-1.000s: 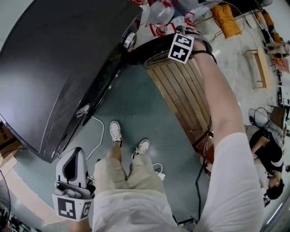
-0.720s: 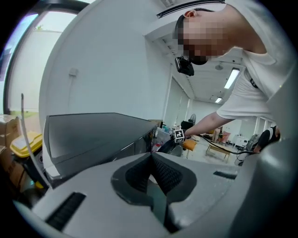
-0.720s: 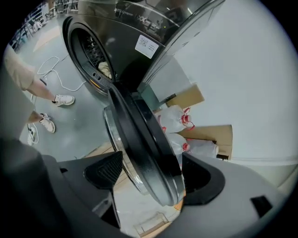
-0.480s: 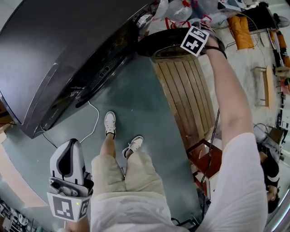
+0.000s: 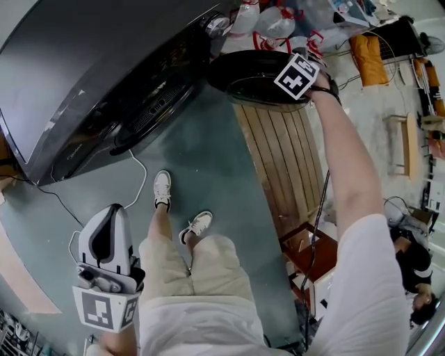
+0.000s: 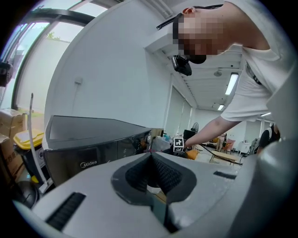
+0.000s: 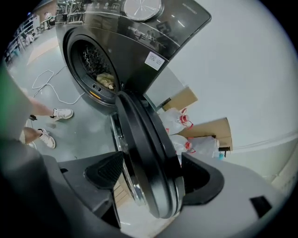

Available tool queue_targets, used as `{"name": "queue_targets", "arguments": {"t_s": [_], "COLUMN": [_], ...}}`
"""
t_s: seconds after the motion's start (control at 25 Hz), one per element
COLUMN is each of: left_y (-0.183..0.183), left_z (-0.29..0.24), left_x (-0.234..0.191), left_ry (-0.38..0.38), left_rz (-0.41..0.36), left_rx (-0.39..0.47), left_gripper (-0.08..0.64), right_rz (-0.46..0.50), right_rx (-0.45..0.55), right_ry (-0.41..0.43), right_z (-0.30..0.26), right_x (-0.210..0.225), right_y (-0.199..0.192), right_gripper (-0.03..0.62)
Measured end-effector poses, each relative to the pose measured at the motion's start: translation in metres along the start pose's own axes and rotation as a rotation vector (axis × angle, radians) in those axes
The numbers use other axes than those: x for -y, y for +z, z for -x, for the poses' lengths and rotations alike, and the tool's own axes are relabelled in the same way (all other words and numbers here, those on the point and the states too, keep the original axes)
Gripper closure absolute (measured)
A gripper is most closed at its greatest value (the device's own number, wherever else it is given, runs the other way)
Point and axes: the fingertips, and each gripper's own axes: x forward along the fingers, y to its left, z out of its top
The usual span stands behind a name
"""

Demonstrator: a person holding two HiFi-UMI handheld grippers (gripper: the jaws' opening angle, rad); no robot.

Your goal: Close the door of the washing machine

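Observation:
The dark washing machine (image 5: 104, 76) fills the upper left of the head view. Its round door (image 5: 250, 76) stands swung out from the front. My right gripper (image 5: 290, 61) is at the door's far rim, shut on it. In the right gripper view the door rim (image 7: 144, 158) runs between the jaws of the right gripper (image 7: 153, 179), and the open drum (image 7: 95, 74) with laundry inside lies beyond. My left gripper (image 5: 113, 212) hangs low by the person's left leg, shut and holding nothing. The left gripper (image 6: 151, 158) looks over at the washing machine (image 6: 93, 139).
A wooden slatted pallet (image 5: 281, 160) lies on the floor under the door. A white cable (image 5: 139, 188) trails from the machine. Plastic bags (image 5: 274, 21) and cardboard boxes (image 7: 209, 130) sit beside the machine. The person's shoes (image 5: 161, 189) stand before it. Another person (image 5: 410, 257) sits at the right.
The head view has shifted and the door's round face shows more fully. My right gripper has stayed on the door's rim. The left gripper has barely moved.

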Motion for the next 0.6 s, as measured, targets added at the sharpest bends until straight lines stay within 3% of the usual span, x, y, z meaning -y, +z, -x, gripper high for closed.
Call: {"name": "queue_targets", "arguments": {"t_s": [0.32, 0.6], "left_y": [0.003, 0.013], "left_z": [0.004, -0.006], "left_x": [0.046, 0.055], "left_ry": [-0.013, -0.037], "left_rz": [0.059, 0.027], "left_rx": [0.041, 0.022], "left_gripper": [0.555, 0.555], "right_rz": [-0.089, -0.136], "right_rx": [0.051, 0.059], "right_ry": [-0.019, -0.015], "right_z": [0.018, 0.029], "right_x": [-0.024, -0.040], "right_y": [-0.005, -0.007], "right_gripper": [0.225, 0.225]}}
